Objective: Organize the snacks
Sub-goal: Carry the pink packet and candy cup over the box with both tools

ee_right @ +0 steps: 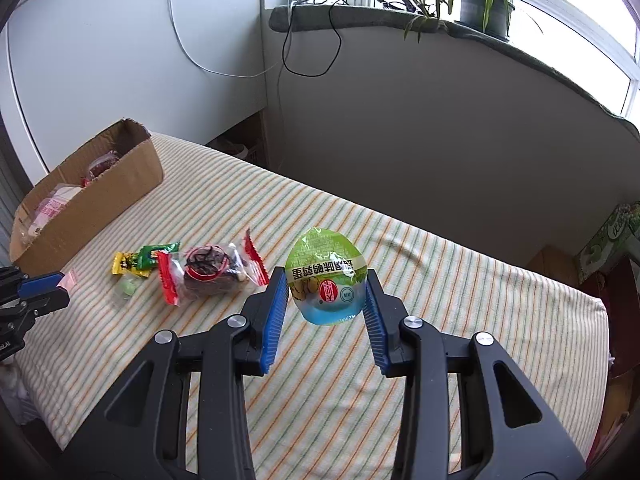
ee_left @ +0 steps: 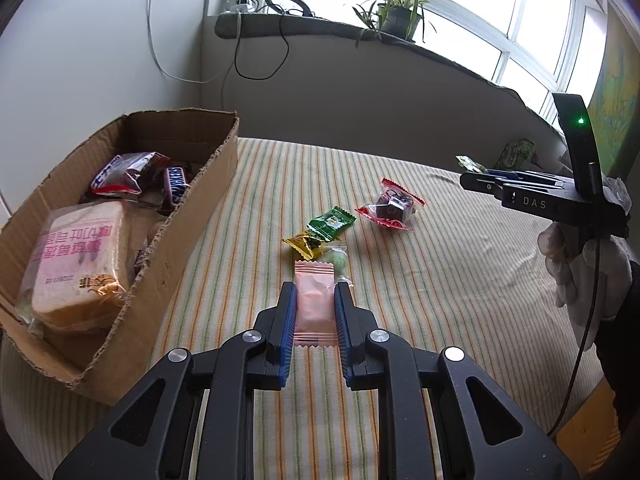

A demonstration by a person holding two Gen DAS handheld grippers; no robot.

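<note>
Nearest in the left wrist view, the left gripper (ee_left: 315,312) is clamped on a pink sachet (ee_left: 314,304), lifted just clear of the striped tablecloth (ee_left: 420,300), likely bound for the cardboard box (ee_left: 168,264) at the table's left edge. The right gripper (ee_right: 327,300) is closed on a round green-and-blue snack pouch (ee_right: 325,280) with Chinese print and a red seal, also held above the cloth. Mid-table, still loose, lie a yellow candy (ee_left: 305,245), a green candy (ee_left: 331,222), a clear-wrapped pale green sweet (ee_left: 338,258) and a red-edged dark cake pack (ee_left: 391,206). The box already holds a bread pack (ee_left: 78,264) with pink Chinese lettering and a Snickers bar (ee_left: 176,186). On the far sill stands a potted plant (ee_left: 398,16).
</note>
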